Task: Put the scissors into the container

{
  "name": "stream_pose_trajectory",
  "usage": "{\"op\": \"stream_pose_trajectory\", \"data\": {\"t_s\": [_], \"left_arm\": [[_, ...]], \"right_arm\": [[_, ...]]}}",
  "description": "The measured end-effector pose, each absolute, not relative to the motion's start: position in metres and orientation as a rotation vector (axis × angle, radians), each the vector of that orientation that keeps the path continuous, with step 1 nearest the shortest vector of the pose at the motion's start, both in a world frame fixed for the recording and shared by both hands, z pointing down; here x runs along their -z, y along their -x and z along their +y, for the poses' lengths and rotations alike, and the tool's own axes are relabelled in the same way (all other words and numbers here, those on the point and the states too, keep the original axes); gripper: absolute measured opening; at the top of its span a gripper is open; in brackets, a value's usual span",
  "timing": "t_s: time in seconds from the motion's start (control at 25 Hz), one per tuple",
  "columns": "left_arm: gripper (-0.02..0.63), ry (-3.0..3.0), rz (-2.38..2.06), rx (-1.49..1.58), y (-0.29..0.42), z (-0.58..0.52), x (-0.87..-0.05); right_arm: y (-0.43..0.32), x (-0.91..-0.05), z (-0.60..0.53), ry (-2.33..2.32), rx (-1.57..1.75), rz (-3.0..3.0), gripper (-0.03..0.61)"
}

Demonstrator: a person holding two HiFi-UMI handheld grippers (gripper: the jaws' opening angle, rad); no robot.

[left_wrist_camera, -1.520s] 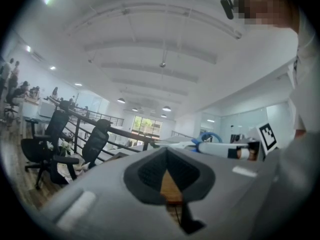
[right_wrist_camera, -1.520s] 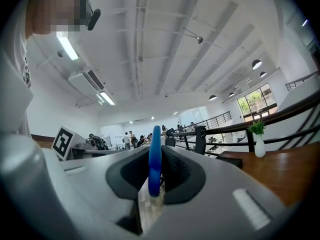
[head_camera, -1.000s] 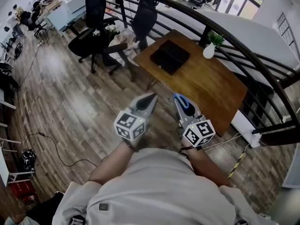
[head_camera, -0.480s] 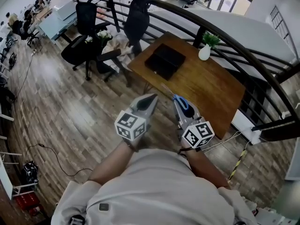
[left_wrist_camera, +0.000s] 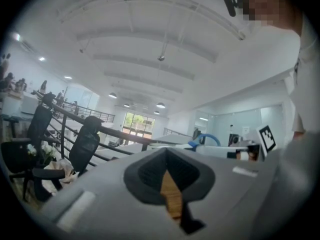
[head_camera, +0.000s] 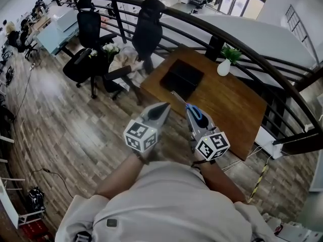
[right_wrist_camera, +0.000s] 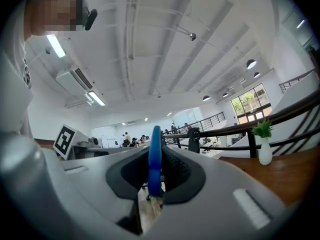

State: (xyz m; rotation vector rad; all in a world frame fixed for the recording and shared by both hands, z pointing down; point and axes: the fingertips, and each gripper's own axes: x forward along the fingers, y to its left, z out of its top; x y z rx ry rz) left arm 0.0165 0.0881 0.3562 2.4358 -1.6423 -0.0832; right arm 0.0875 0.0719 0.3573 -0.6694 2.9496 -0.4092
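My right gripper (head_camera: 190, 109) is shut on a pair of scissors (head_camera: 196, 113) with blue handles; the thin blades stick out ahead toward the table. In the right gripper view the blue handle loop (right_wrist_camera: 154, 159) stands upright, pinched between the jaws of that gripper (right_wrist_camera: 155, 171). The black container (head_camera: 181, 77) lies on the near left part of a wooden table (head_camera: 229, 107), ahead of both grippers. My left gripper (head_camera: 162, 107) is shut with nothing in it, level beside the right one. In the left gripper view that left gripper (left_wrist_camera: 167, 161) shows dark pads meeting.
A white vase with a green plant (head_camera: 225, 64) stands at the table's far edge, also visible as the vase (right_wrist_camera: 264, 151). A dark curved railing (head_camera: 242, 44) runs behind the table. Black office chairs (head_camera: 86, 49) stand to the left on the wood floor (head_camera: 75, 130).
The table and black container have come closer to the grippers in the head view. Both grippers keep their pose, the right still holding the scissors.
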Motion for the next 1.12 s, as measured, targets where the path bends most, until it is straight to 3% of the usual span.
{"op": "stream_pose_trajectory", "data": {"t_s": [0.44,1.12], "left_arm": [[0.003,-2.437,-1.623,0.082,0.090,0.057,-0.344],[0.002,-2.351,-1.657,0.057,0.157,0.043,-0.370]], "right_arm": [[0.021,-0.341,0.039,0.668,0.400,2.945,0.057],[0.098,-0.364,0.014,0.580,0.455,3.002,0.057]]}}
